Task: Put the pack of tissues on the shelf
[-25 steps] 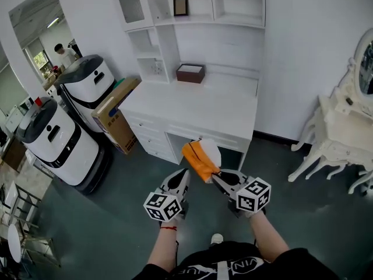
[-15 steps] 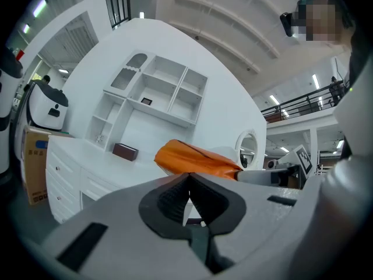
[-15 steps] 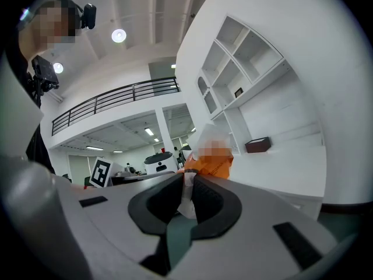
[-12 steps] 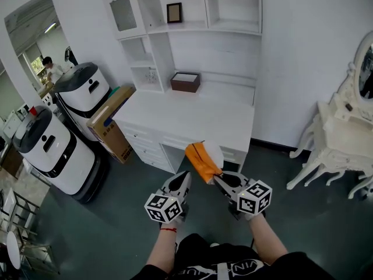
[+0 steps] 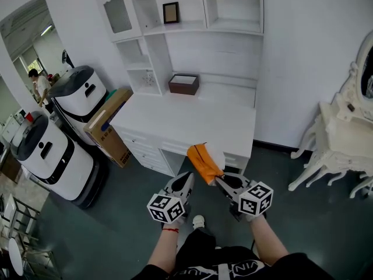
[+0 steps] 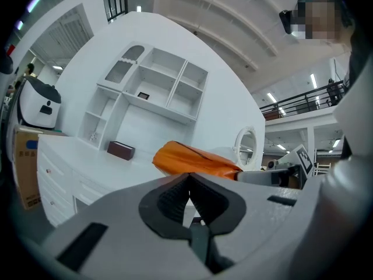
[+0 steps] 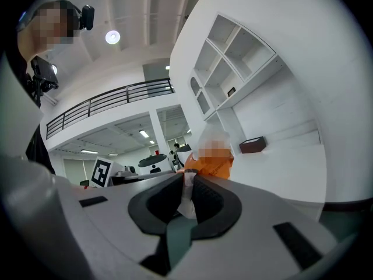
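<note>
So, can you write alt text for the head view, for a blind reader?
The right gripper holds an orange pack of tissues by its edge, in front of a white desk with a shelf unit above it. The left gripper beside it is shut and empty. A brown box stands at the desk's back.

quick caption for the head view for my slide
Right gripper clamps an orange-and-white soft tissue pack in front of a white desk with open shelves; the shut left gripper is empty.
</note>
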`<state>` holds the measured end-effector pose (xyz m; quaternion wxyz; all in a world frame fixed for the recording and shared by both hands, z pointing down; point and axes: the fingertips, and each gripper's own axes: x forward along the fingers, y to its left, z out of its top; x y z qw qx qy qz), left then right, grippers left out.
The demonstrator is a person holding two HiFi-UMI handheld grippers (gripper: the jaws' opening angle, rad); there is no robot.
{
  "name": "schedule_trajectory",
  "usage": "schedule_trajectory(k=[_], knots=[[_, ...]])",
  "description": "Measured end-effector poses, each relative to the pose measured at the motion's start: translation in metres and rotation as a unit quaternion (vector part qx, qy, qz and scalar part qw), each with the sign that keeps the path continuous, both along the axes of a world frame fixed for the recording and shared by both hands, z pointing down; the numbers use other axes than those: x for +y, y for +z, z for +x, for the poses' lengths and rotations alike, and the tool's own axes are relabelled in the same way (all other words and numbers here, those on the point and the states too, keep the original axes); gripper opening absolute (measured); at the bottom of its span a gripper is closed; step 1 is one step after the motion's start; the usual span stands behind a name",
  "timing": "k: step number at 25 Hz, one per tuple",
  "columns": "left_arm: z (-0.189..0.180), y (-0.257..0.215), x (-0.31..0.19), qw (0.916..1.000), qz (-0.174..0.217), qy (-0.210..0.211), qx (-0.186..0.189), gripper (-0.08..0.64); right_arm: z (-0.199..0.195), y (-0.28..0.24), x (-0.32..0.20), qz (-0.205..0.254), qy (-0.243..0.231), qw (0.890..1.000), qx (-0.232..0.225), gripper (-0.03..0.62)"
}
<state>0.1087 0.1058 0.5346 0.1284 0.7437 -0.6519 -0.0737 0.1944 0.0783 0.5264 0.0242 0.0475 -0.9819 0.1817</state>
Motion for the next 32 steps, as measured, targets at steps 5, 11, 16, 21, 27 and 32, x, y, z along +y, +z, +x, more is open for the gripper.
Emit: schedule_trajectory(k=[5,11,16,21,27,32], knots=[[-0.031,-0.003,-0.029,0.9999,0.011,0.001,0.01,0.006,-0.029,-0.002,-0.022,0.006,0.001,1.0,0.005,0.037],[-0.066,-0.005,-0.074,0.9996,0.016,0.017,0.012,0.006,-0.067,-0.002,-0.063,0.009,0.007,1.0,0.014,0.037],[-0.102,-0.007,-0.109,0.9995,0.015,0.028,0.003,0.006,-0.106,-0.001,-0.093,0.006,0.011,1.0,0.018,0.037],[-0.129,-0.003,-0.139,0.9991,0.013,0.038,0.011,0.006,-0.135,0.005,-0.118,-0.006,0.017,1.0,0.025,0.037],[-0.148,0.006,-0.168,0.9978,0.0,0.063,0.019,0.006,-0.157,0.015,-0.143,-0.013,0.039,0.998,0.04,0.037],[-0.162,0.006,-0.194,0.9964,-0.001,0.082,0.02,0.006,-0.171,0.016,-0.163,-0.012,0.055,0.997,0.045,0.037]])
